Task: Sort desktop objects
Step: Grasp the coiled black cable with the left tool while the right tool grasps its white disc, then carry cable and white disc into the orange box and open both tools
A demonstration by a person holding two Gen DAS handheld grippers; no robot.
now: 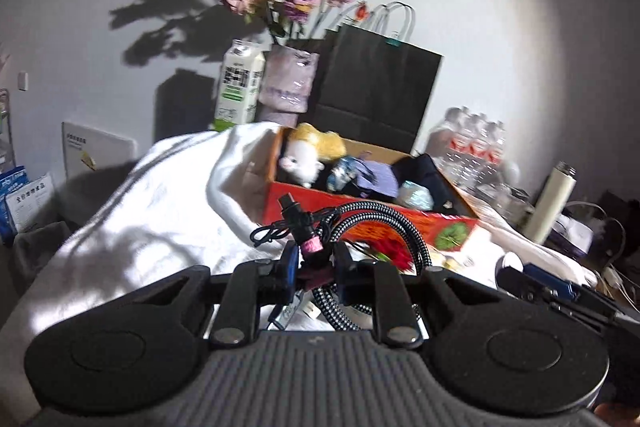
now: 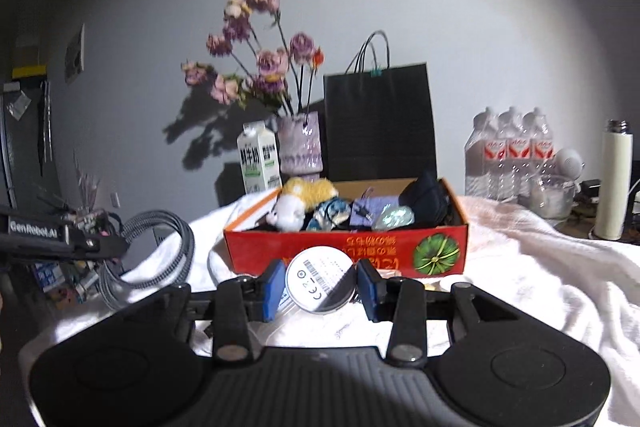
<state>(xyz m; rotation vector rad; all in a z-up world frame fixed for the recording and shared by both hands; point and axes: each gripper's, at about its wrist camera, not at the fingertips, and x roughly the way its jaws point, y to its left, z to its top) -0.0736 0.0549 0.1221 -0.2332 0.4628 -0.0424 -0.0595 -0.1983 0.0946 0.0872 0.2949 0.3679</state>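
My left gripper [image 1: 314, 267] is shut on a bundle of black-and-white braided cable [image 1: 384, 223] with a black plug and a pink band, held just in front of the red cardboard box [image 1: 360, 223]. My right gripper [image 2: 320, 287] is shut on a round white disc [image 2: 320, 277] with a barcode label, held upright before the same box [image 2: 344, 251]. The box holds a plush toy [image 2: 292, 203], a purple pouch [image 2: 368, 211] and dark items. The left gripper and its cable [image 2: 160, 247] show at the left of the right wrist view.
A white cloth [image 2: 540, 267] covers the table. Behind the box stand a milk carton [image 2: 258, 163], a vase of dried flowers [image 2: 300, 143] and a black paper bag [image 2: 380, 123]. Water bottles [image 2: 512, 151], a glass bowl [image 2: 554, 197] and a white flask [image 2: 614, 183] stand at right.
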